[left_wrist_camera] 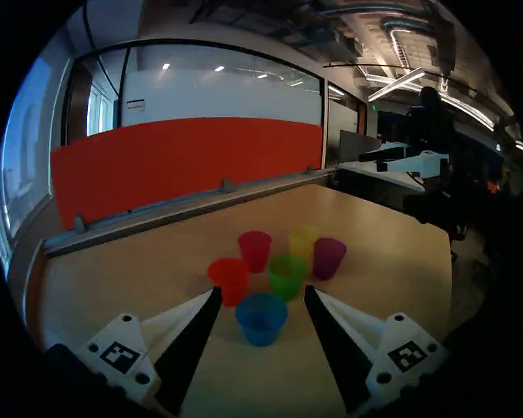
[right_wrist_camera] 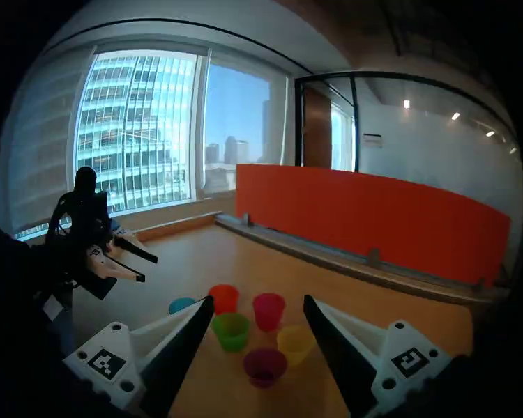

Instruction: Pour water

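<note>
**Left gripper view.** The left gripper (left_wrist_camera: 262, 288) has its fingers spread apart and empty. It is aimed low over the worktop (left_wrist_camera: 373, 230), so the blue cup (left_wrist_camera: 261, 318) stands untouched in the gap between them. I judge this lines it up for a grasp. Behind it the red cup (left_wrist_camera: 228, 279), pink cup (left_wrist_camera: 254, 249), green cup (left_wrist_camera: 286, 275), yellow cup (left_wrist_camera: 303, 240) and purple cup (left_wrist_camera: 328, 256) stand upright and close together. They are well in from the orange partition (left_wrist_camera: 185, 164) along the far edge. The blue cup's inside looks bare, but I cannot tell whether any cup holds water.

**Right gripper view.** The right gripper (right_wrist_camera: 256, 299) also has its fingers apart and empty. It faces the same cluster from the opposite side, with the purple cup nearest. Across the worktop the left gripper hovers near the blue cup. By my reading, no pour has begun.
</note>
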`<state>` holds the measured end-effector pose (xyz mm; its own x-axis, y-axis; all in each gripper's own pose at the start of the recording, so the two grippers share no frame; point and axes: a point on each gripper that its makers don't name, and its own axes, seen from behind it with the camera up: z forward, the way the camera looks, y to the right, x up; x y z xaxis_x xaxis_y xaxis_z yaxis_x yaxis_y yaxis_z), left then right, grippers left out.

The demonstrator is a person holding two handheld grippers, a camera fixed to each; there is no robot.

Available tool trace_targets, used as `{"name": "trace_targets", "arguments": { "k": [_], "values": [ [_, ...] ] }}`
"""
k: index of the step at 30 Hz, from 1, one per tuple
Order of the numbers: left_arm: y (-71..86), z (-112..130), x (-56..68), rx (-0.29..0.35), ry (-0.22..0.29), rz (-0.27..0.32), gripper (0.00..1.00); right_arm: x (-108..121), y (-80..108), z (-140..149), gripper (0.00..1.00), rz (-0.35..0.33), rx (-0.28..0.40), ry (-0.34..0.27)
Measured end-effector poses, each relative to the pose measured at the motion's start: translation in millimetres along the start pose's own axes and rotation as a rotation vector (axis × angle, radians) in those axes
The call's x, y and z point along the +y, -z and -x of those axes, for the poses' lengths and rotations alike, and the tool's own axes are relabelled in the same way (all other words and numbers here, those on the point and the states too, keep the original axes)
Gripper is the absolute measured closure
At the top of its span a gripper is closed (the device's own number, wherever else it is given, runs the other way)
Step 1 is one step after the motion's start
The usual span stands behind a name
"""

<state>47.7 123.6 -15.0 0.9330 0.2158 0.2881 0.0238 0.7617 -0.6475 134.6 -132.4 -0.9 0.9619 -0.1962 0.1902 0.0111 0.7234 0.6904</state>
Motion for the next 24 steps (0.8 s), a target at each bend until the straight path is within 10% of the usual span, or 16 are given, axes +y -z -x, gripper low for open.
{"name": "trace_targets", "arguments": {
  "k": [24],
  "values": [
    [-32.9,69,-0.9,-0.157,-0.05,0.033,0.12,-11,-38.1,29,0.0,-0.07,-0.092,0.047]
  ]
}}
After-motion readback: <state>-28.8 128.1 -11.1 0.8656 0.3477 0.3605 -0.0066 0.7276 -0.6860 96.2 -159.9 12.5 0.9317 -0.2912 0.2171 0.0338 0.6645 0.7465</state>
